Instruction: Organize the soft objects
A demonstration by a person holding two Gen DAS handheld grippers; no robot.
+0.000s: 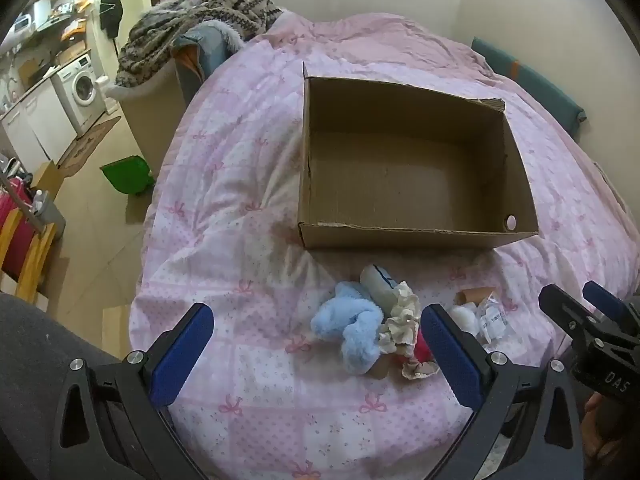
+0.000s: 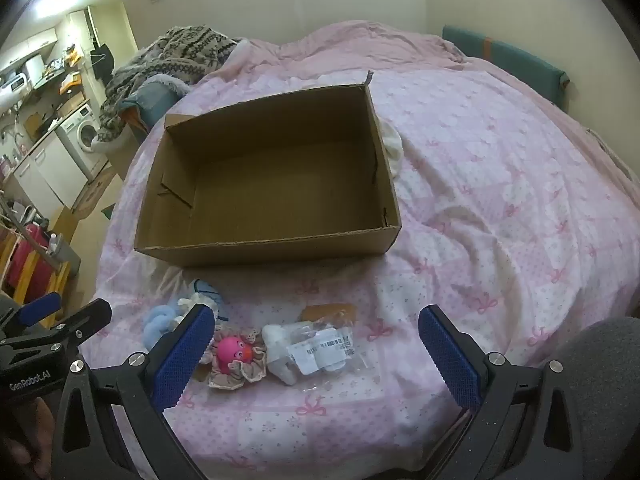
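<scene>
Nothing is packed yet: the cardboard box (image 1: 404, 164) sits empty on the bed (image 1: 248, 184), and the soft things lie just in front of it, among them a blue plush toy (image 1: 352, 330), a pink-headed doll (image 2: 234, 354) and a bagged white item (image 2: 308, 352). Both the left gripper (image 1: 316, 348) and the right gripper (image 2: 316, 344) hover above the pile with jaws wide apart and empty. The next move calls for lowering one over a single item and closing.

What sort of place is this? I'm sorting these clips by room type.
Most likely a small studio flat: the work happens on a bed with a pink bow-print quilt holding a cardboard box, while a washing machine and kitchen counters sit in the same open room.
</scene>
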